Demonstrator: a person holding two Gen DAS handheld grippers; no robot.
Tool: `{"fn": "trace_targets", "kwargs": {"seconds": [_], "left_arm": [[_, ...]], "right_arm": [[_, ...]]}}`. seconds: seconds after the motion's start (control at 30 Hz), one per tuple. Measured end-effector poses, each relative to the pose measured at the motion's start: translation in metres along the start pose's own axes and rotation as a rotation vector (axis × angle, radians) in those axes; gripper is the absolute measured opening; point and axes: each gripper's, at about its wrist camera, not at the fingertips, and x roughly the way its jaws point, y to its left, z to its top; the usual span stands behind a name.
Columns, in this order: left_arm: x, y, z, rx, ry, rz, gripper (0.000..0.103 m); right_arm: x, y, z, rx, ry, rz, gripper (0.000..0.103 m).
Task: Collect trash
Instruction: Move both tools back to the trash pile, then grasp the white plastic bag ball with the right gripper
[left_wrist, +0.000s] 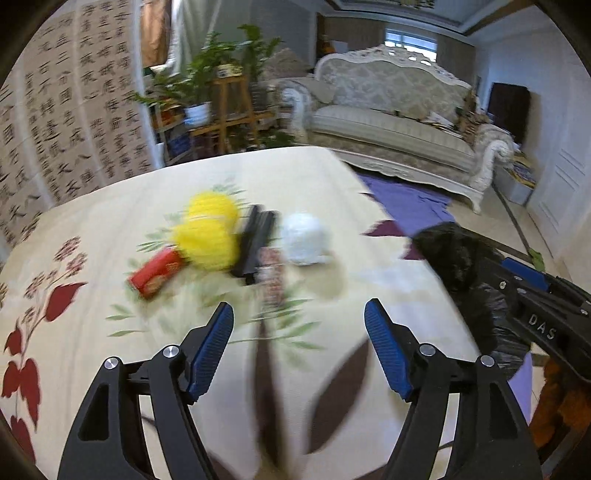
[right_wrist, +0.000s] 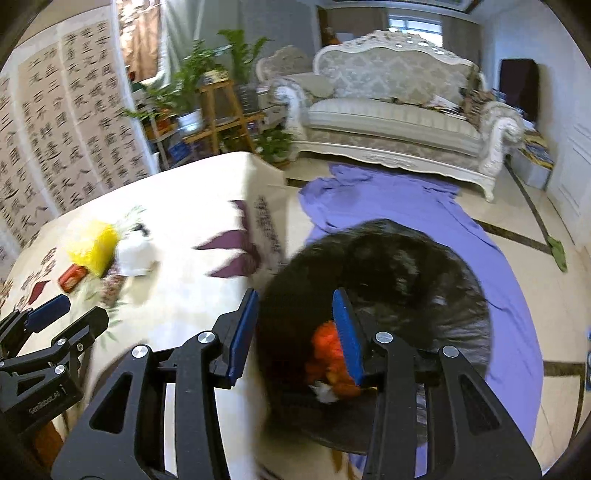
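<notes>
Left tool (left_wrist: 299, 332) hangs released, fingers spread wide over the near part of the surface (left_wrist: 369, 192), holding and touching nothing. Right tool (right_wrist: 295, 328) stands at the surface's right edge with its fingers partly apart at the mouth of the black trash bag (right_wrist: 388, 266); blur and the dark film keep me from telling whether it pinches the rim or is free. An orange scrap (right_wrist: 332, 354) shows inside the bag beside its right finger.

Trash lies in a cluster toward the far left of the surface: two yellow crumpled balls (left_wrist: 210, 229), a white crumpled ball (left_wrist: 306, 238), a red packet (left_wrist: 157, 273), a black flat piece (left_wrist: 255, 242) and a patterned wrapper (left_wrist: 271, 277), touching or overlapping. All look light. I judge the balls soft and crushable, best pinched across the middle; the packet and wrapper thin and possibly slick, better taken by an edge. The bag is limp film and will likely sag unless held at the rim.
</notes>
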Motion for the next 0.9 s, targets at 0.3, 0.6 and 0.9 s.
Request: {"fn": "trace_targets", "kwargs": {"seconds": [0.3,0.6,0.9], "left_arm": [[0.002,0.064,0.000,-0.097,0.002,0.100,0.072],[0.011,0.101,0.003,-0.147,0.022,0.123,0.072],[0.014,0.102,0.006,-0.152,0.022,0.097,0.073]], "right_arm": [[0.016,0.067,0.017,-0.091,0.010,0.095,0.041],[0.045,0.118,0.038,-0.146,0.032,0.157,0.041],[0.064,0.139,0.043,-0.187,0.074,0.179,0.041]]}}
